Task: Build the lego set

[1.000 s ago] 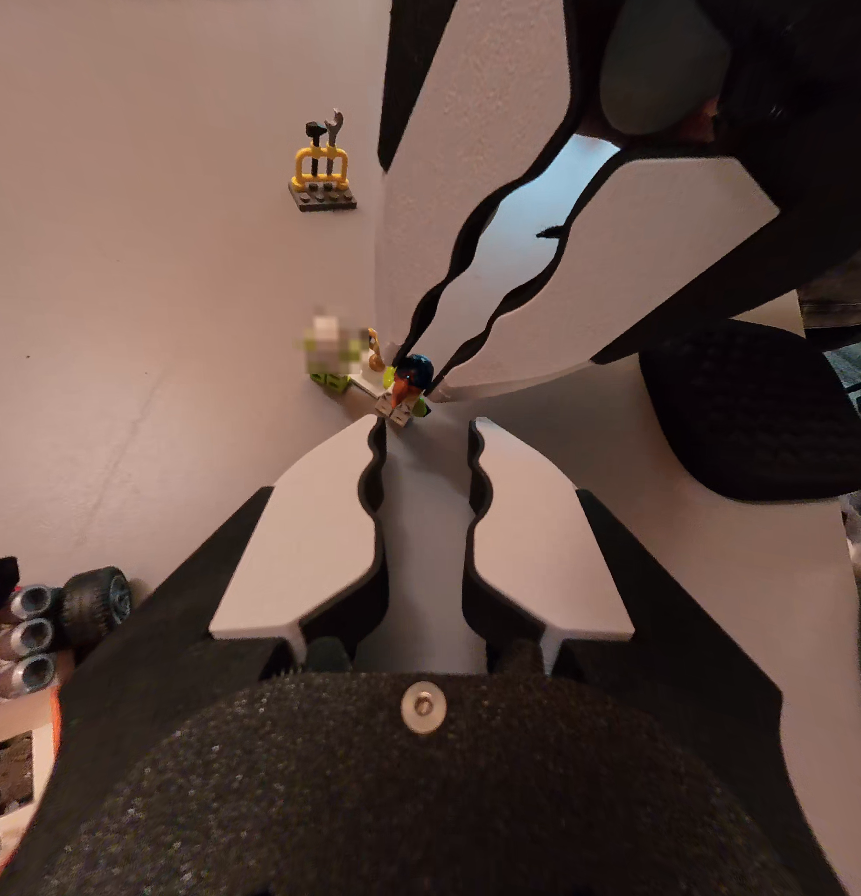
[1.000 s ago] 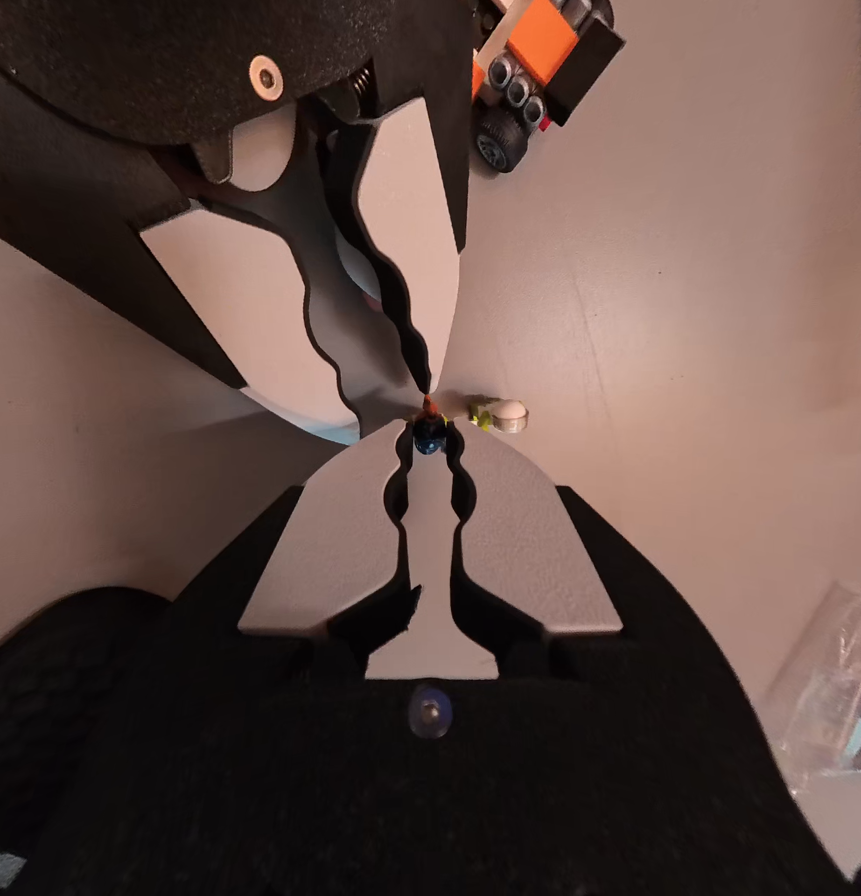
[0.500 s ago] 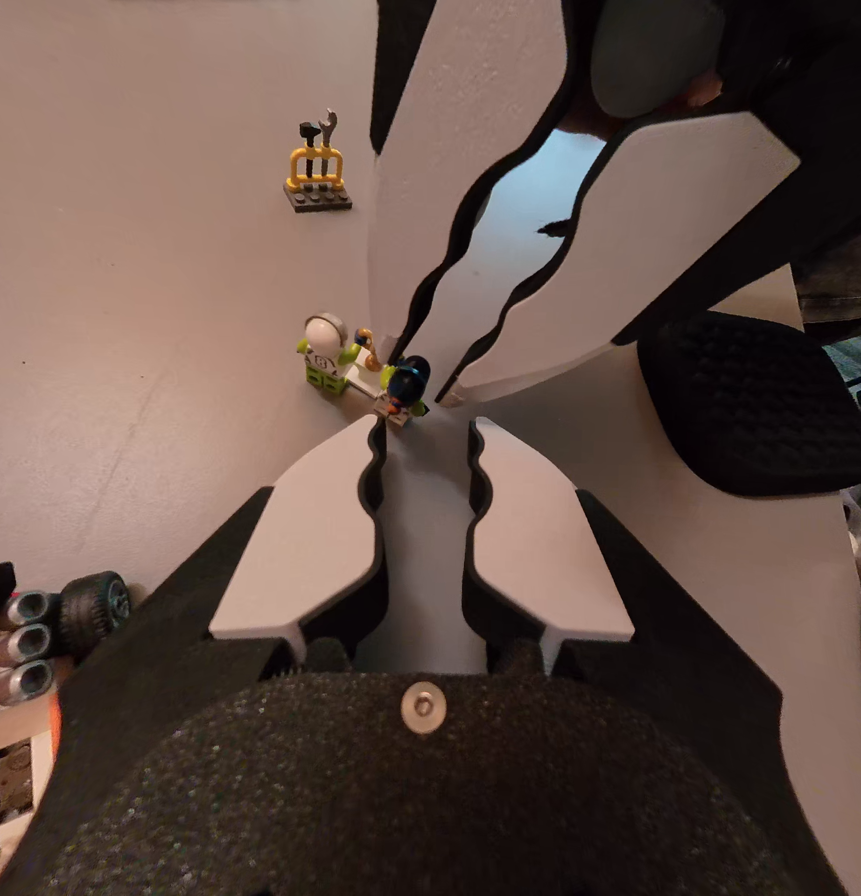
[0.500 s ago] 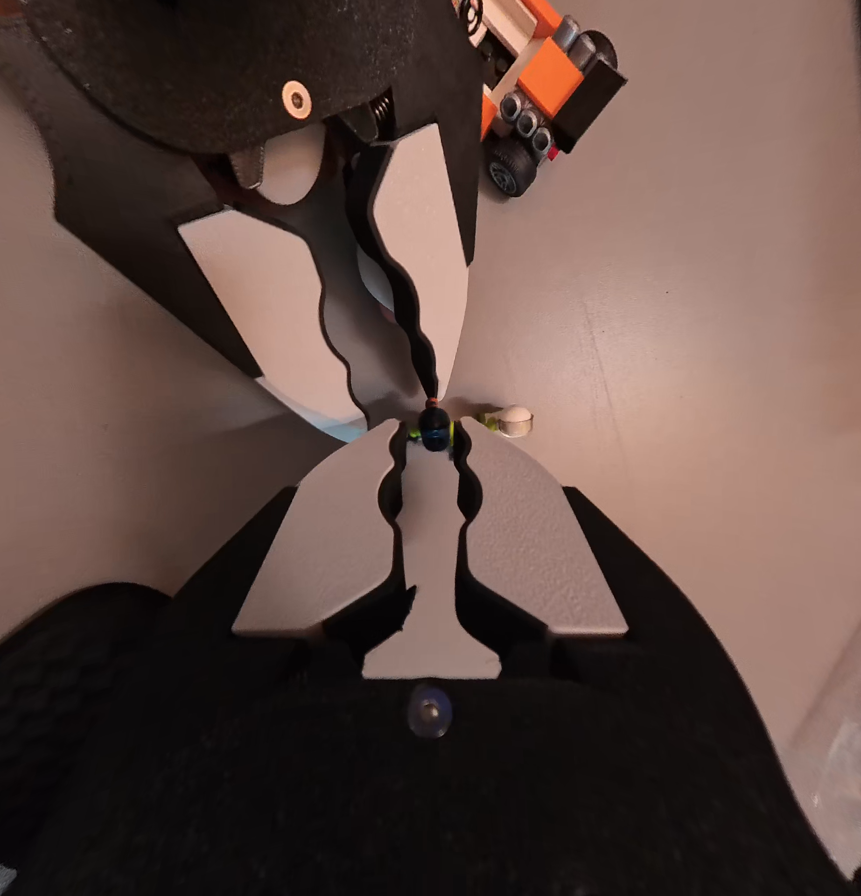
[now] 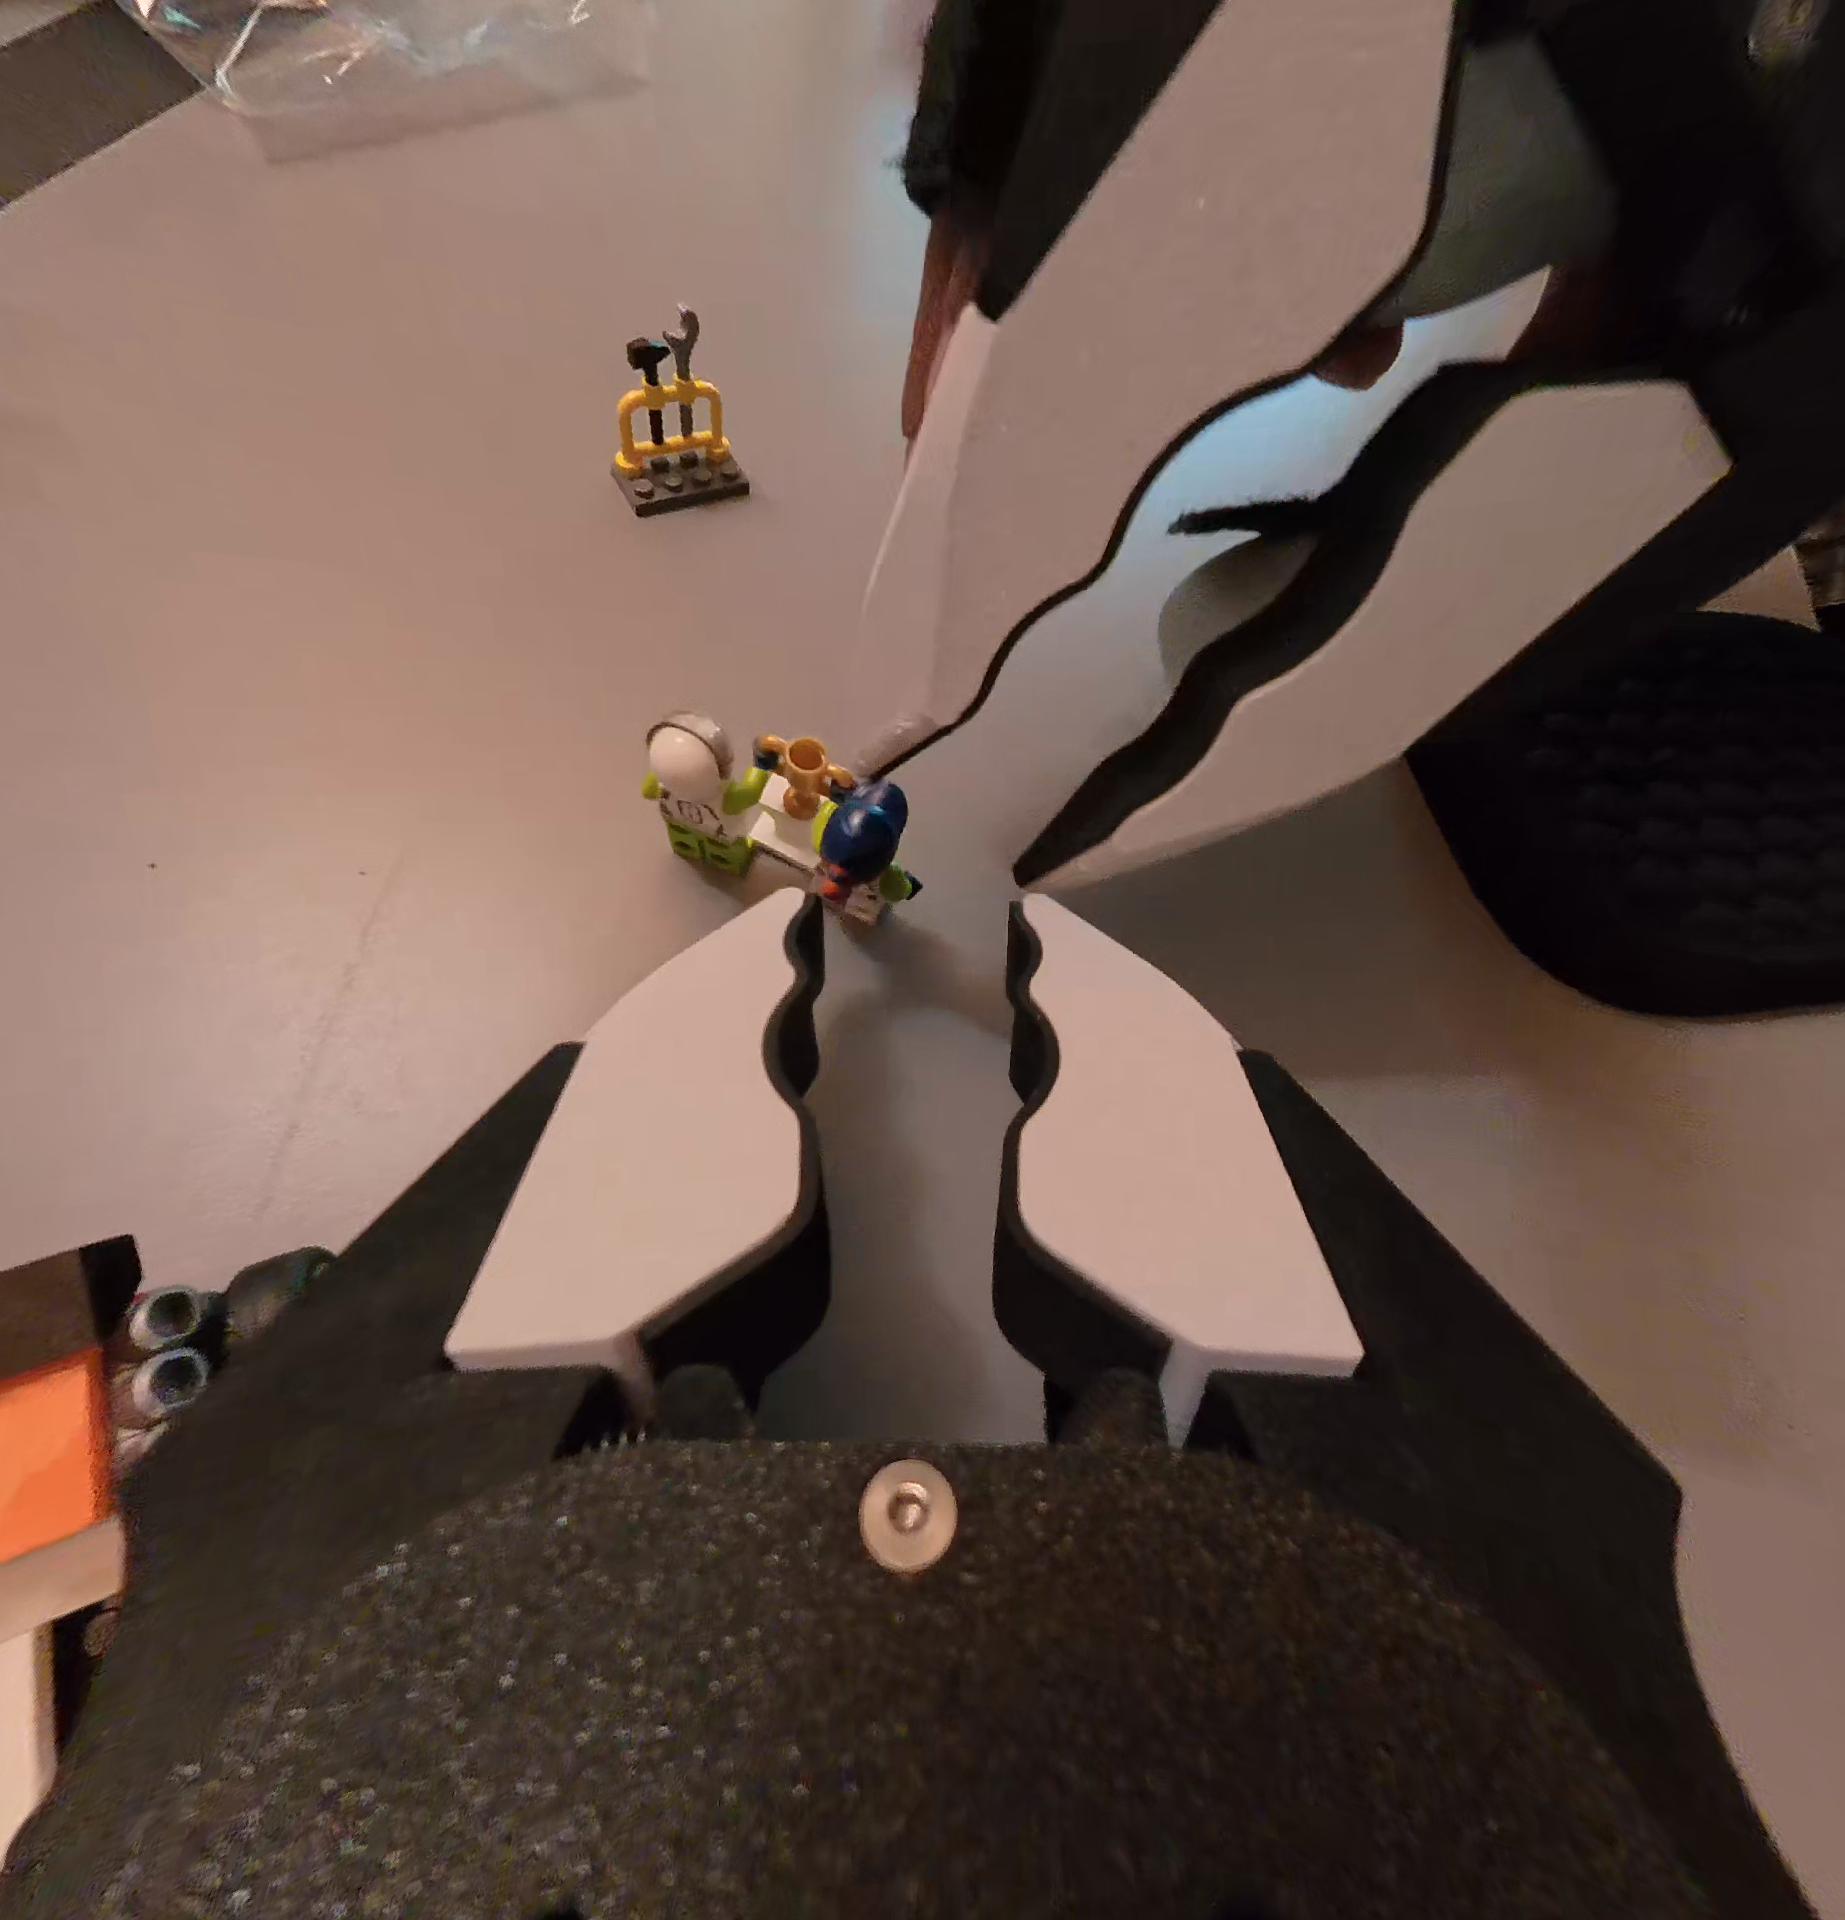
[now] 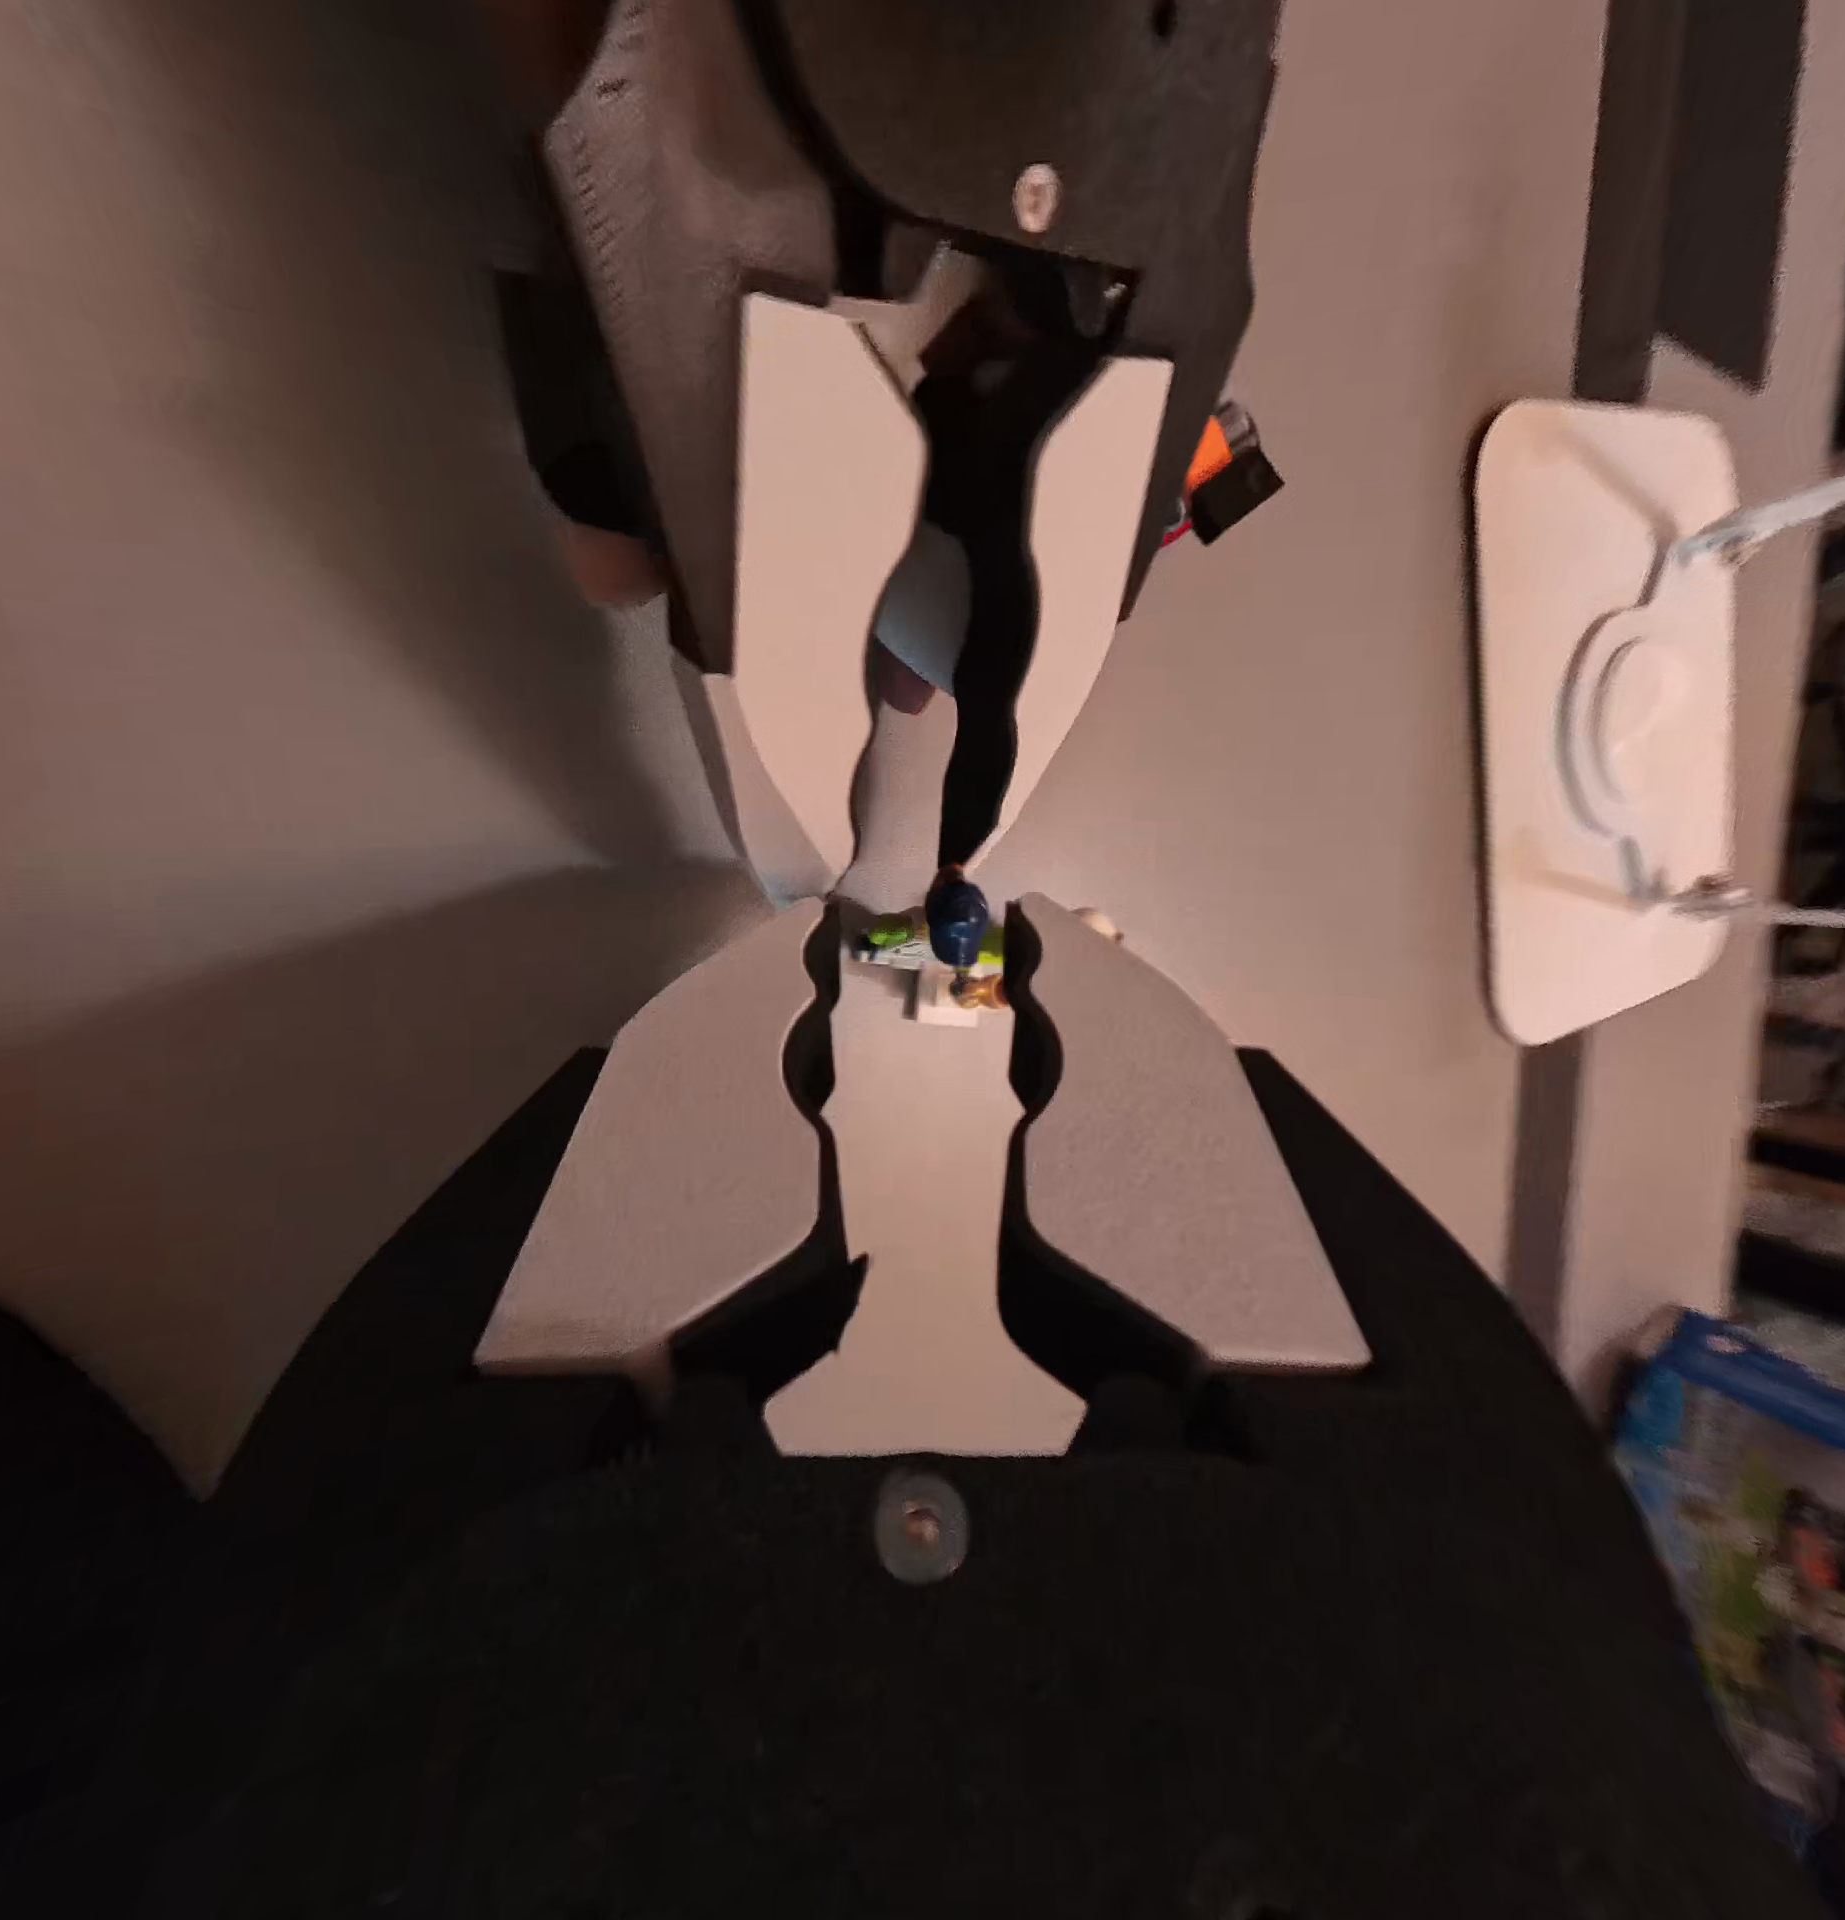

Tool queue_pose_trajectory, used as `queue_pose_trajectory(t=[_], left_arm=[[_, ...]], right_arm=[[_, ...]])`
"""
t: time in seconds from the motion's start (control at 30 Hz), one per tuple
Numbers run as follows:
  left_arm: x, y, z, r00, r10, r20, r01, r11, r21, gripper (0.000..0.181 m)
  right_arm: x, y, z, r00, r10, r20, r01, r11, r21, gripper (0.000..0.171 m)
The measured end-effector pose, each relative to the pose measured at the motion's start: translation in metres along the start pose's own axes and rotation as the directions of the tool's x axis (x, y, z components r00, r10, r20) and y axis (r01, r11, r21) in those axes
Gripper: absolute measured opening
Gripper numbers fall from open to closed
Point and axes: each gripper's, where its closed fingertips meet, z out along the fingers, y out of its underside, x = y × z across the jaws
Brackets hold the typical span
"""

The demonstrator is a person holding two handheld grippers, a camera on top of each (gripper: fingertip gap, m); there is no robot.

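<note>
Blue cap and lime sleeves mark the capped figure (image 5: 864,844), which stands on a small white plate (image 5: 783,831) on the table (image 5: 274,727), facing a white-helmeted figure (image 5: 694,795) across a gold trophy (image 5: 809,774). Your left gripper (image 5: 913,912) is parted to a moderate gap and holds nothing, its left fingertip (image 5: 793,904) just beside the capped figure, likely to brace the plate. Your right gripper (image 6: 923,914) is likewise parted and empty; in its own view the capped figure sits between the tips, with no clear contact either side. Judged from that, the group looks set down and released, or about to be pinched; you cannot tell which. Farther off stand a yellow tool rack (image 5: 679,436) on a dark plate, well apart, an orange truck (image 5: 35,1444) at the left edge, and a clear bag (image 5: 378,62). The right view also shows a white tray (image 6: 1604,717) and the set's box (image 6: 1759,1558).
</note>
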Motion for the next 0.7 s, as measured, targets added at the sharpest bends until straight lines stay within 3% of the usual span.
queue_pose_trajectory(t=[0.13, 0.3, 0.5, 0.7], left_arm=[[-0.002, 0.002, 0.0, 1.0, 0.002, 0.005, -0.002, 1.0, -0.007, 0.034], [-0.004, -0.002, -0.004, 1.0, 0.003, 0.009, -0.003, 1.0, 0.017, 0.034], [-0.007, -0.01, -0.006, 0.999, 0.038, 0.011, -0.038, 0.998, 0.052, 0.032], [-0.009, -0.016, 0.0, 0.991, 0.135, 0.009, -0.135, 0.991, 0.01, 0.029]], right_arm=[[-0.003, 0.007, 0.008, 0.976, -0.189, -0.113, 0.183, 0.981, -0.056, 0.041], [-0.005, 0.01, 0.011, 0.97, -0.183, -0.162, 0.18, 0.983, -0.034, 0.042], [-0.001, 0.025, 0.005, 0.992, 0.092, -0.085, -0.087, 0.994, 0.064, 0.051], [-0.001, 0.041, 0.02, 0.932, 0.347, 0.103, -0.359, 0.92, 0.159, 0.059]])
